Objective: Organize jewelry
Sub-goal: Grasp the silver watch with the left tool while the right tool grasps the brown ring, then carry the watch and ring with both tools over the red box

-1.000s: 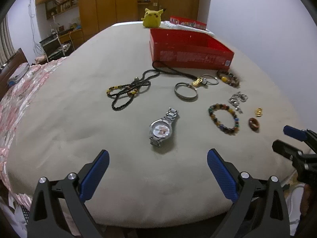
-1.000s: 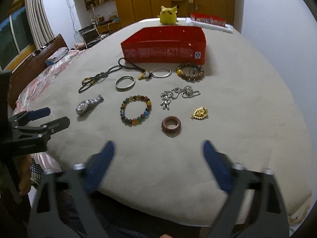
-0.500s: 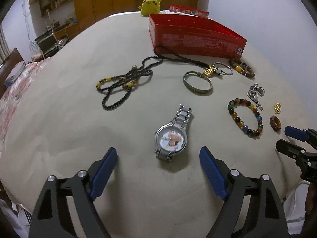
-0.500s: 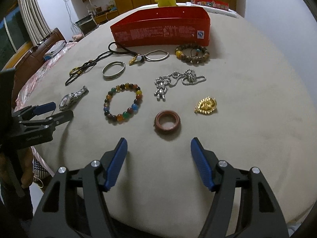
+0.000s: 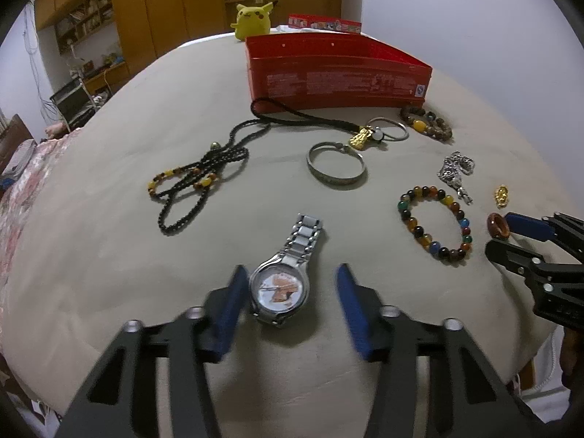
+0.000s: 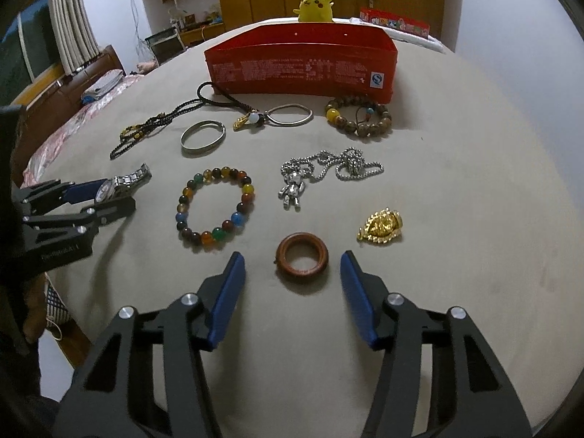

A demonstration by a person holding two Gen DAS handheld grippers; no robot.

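Left claw (image 5: 288, 292) agape around watch (image 5: 281, 288), right claw (image 6: 292, 277) around ring (image 6: 302, 258)

Motion-blurred blue pads (image 5: 230, 303) beside the watch (image 5: 283, 284); printed text on red box (image 5: 343, 84) illegible.

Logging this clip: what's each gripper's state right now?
Left gripper: open, straddling the watch, holding nothing.
Right gripper: open, brown ring between its fingers, ungrasped.

Home: wooden wardrobes (image 5: 164, 7), curtains (image 6: 71, 18), plush toy (image 5: 253, 20).
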